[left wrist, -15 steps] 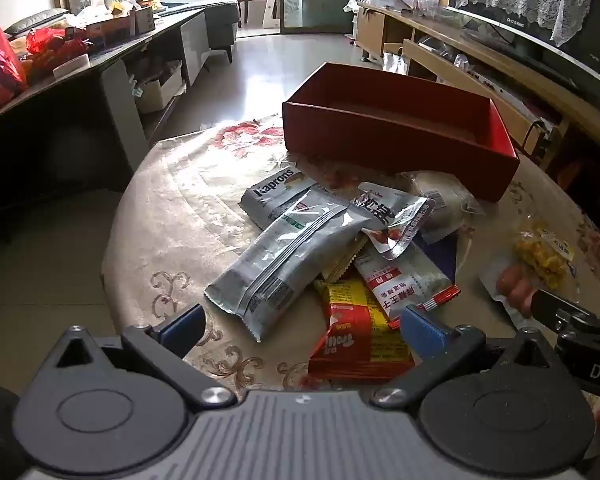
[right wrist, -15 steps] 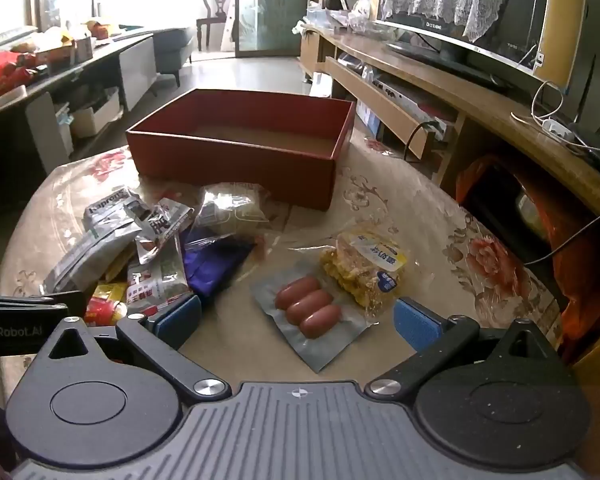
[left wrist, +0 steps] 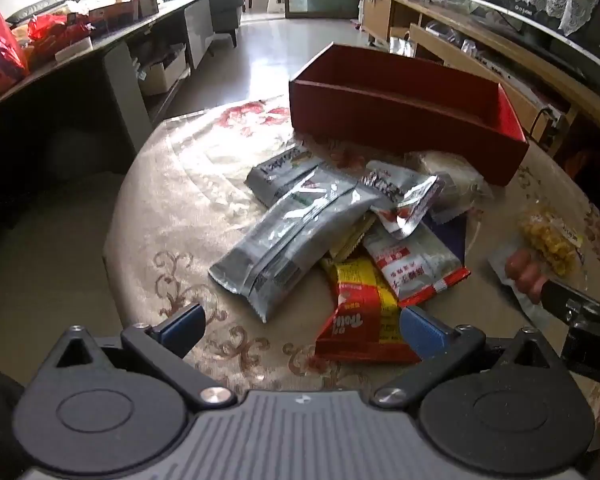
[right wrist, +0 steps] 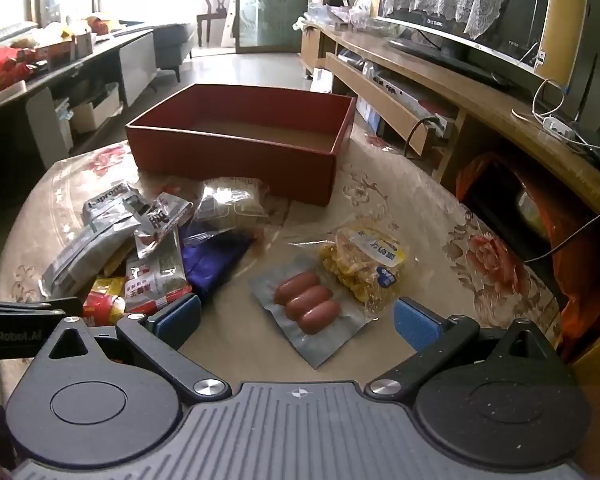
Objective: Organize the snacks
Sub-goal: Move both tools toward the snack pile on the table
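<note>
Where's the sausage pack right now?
In the right wrist view the sausage pack lies flat on the table between the open right gripper's fingers, overlapped by the yellow snack bag.

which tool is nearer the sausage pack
Right. The right tool sits open directly over the sausage pack; the left tool is off to its left, by the red-yellow packet.

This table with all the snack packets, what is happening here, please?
A person holds a gripper in each hand over the table. Both are open and hold nothing. The left gripper hovers by the red and yellow packet at the near edge of the pile. The right gripper faces the sausage pack. The red box behind is empty, so sorting has not started.
</note>
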Demonstrator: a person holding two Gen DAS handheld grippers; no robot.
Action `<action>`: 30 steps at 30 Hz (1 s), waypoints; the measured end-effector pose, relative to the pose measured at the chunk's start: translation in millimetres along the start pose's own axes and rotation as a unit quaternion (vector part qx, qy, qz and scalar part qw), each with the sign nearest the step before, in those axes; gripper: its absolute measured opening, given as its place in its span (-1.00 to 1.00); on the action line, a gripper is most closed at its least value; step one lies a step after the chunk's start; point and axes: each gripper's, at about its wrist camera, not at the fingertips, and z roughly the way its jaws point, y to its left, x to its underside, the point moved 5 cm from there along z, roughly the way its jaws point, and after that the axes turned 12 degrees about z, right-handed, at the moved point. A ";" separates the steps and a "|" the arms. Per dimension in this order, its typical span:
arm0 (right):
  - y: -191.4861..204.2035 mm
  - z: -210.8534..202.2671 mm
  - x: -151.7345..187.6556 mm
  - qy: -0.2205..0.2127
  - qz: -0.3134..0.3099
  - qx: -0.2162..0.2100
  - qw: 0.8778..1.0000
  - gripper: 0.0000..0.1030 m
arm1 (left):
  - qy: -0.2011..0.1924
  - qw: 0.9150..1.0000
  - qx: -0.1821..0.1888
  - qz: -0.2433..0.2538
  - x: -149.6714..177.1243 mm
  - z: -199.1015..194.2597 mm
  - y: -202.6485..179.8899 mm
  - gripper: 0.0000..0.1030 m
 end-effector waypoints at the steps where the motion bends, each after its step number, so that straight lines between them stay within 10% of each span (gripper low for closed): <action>1: -0.3 2.1 -0.1 0.002 0.000 0.001 1.000 1.00 | 0.005 1.000 0.001 0.000 1.3 0.7 -0.1 1.00; 30: 7.5 4.5 14.1 0.033 -0.030 -0.004 0.999 1.00 | 0.061 0.998 -0.006 0.004 26.3 -2.5 1.6 1.00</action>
